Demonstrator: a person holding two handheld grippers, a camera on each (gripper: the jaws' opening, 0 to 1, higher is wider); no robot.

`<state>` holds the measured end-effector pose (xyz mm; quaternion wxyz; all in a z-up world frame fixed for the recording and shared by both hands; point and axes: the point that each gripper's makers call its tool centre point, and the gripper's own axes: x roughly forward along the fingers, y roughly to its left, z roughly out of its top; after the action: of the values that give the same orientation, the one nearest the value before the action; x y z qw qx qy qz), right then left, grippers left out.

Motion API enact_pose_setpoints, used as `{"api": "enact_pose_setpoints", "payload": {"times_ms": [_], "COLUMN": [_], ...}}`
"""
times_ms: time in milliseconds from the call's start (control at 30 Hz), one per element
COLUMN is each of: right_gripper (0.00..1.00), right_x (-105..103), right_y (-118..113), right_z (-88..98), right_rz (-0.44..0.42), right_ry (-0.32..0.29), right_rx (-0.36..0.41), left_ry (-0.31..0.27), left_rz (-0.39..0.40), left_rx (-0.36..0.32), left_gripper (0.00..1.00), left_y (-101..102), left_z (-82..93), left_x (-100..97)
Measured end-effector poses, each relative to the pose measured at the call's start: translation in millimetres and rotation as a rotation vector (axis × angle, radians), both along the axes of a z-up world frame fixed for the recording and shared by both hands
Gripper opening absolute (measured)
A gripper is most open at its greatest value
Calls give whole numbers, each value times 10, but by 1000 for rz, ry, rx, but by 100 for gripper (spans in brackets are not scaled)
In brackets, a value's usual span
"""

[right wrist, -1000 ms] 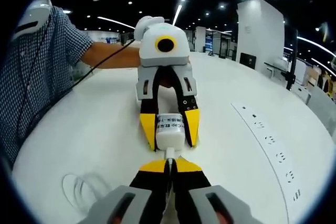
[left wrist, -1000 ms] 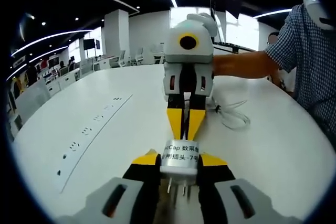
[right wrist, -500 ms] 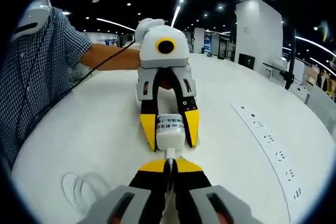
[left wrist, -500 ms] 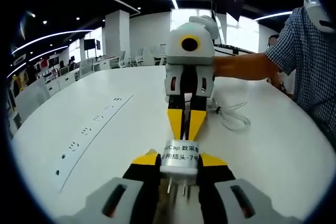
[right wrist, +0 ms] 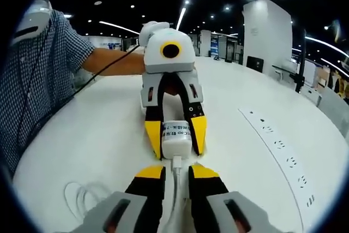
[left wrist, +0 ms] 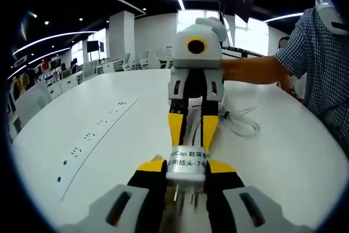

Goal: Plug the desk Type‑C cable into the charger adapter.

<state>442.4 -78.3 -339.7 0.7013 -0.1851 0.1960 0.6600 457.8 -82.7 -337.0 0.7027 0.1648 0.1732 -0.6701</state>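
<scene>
My left gripper (left wrist: 186, 166) is shut on the white charger adapter (left wrist: 187, 157), prongs toward the camera, just above the white table (left wrist: 283, 162). Facing it, my right gripper (left wrist: 192, 141) stands open, its yellow fingers apart on either side of the white Type-C cable (left wrist: 193, 129). In the right gripper view, my right gripper (right wrist: 176, 169) has its jaws spread, and the cable (right wrist: 175, 192) runs between them untouched. The cable's plug sits in the adapter (right wrist: 175, 137), which the left gripper (right wrist: 175, 150) holds. The cable's slack lies coiled (right wrist: 82, 195) on the table.
A strip of sockets (left wrist: 90, 135) is set into the tabletop, also seen as the socket strip (right wrist: 281, 145) in the right gripper view. A person's bare forearm (left wrist: 256, 69) and checked sleeve (right wrist: 38, 69) reach in behind the grippers. Office desks and chairs stand far back.
My right gripper has opened and let go of the cable's plug, which stays in the adapter. The left gripper holds the adapter still.
</scene>
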Motion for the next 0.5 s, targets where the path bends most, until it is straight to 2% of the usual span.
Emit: {"api": "enact_pose_setpoints", "payload": {"times_ms": [67, 400, 467, 500], "right_gripper": [27, 31, 32, 32], "right_x": [-20, 30, 25, 20], "right_y": [31, -16, -26, -33], "right_z": [33, 25, 31, 35], "right_rz": [4, -1, -2, -1], "right_ry": [2, -12, -13, -15], "right_rx": [21, 10, 10, 10], "left_ry": [0, 10, -16, -10], "left_rz": [0, 0, -28, -33], "left_rx": [-1, 4, -5, -12], "left_gripper": [28, 29, 39, 45], "left_y": [-6, -24, -32, -41], "left_z": [2, 0, 8, 20], "left_x": [-4, 0, -14, -29]}}
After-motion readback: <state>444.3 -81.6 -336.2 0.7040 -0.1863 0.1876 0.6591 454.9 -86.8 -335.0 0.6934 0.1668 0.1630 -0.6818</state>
